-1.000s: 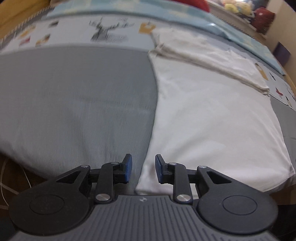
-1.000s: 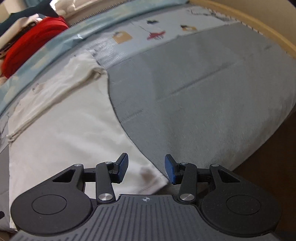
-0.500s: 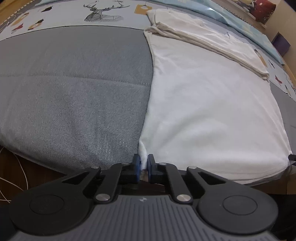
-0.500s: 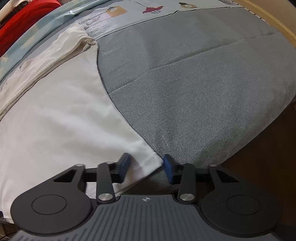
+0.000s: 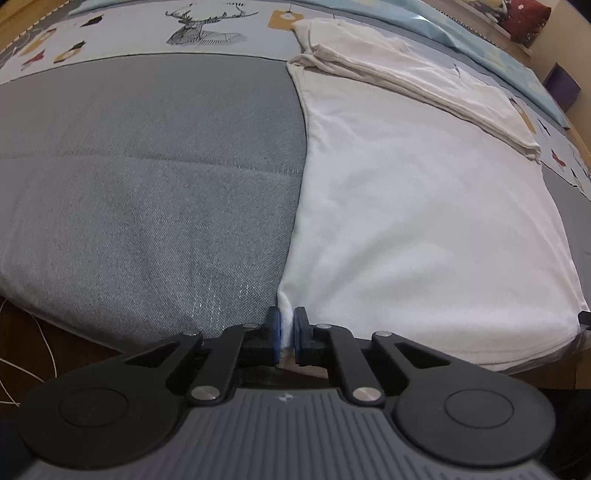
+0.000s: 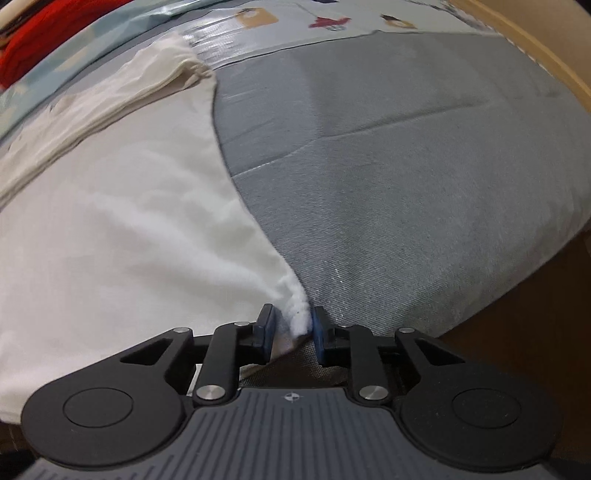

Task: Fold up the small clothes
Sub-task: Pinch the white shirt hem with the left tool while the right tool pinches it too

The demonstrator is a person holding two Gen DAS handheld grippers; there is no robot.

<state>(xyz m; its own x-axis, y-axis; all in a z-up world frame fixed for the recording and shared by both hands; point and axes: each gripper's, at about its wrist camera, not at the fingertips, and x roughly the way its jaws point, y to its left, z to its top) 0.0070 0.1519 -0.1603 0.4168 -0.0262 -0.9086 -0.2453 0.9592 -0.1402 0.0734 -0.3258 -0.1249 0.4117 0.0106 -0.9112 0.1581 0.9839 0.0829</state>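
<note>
A white garment [image 5: 417, 206] lies spread flat on a grey bed cover [image 5: 147, 177], with its far part folded over [image 5: 406, 70]. My left gripper [image 5: 287, 334] is shut on the garment's near left corner at the bed's front edge. In the right wrist view the same garment [image 6: 122, 221] fills the left half. My right gripper [image 6: 293, 330] has its jaws closing around the near right corner, which is bunched between the blue pads [image 6: 318, 332]; a gap still shows at the left pad.
The grey cover [image 6: 424, 177] extends to both sides of the garment. A printed sheet with a deer drawing [image 5: 207, 22] lies beyond it. A red item [image 6: 44, 33] sits at the far back. The bed's front edge drops to a brown floor [image 6: 535, 295].
Both grippers came down to the garment's near corners. The left one closed on its corner half a second ago and holds it. The right jaws have narrowed around its corner and bunched the fabric.
</note>
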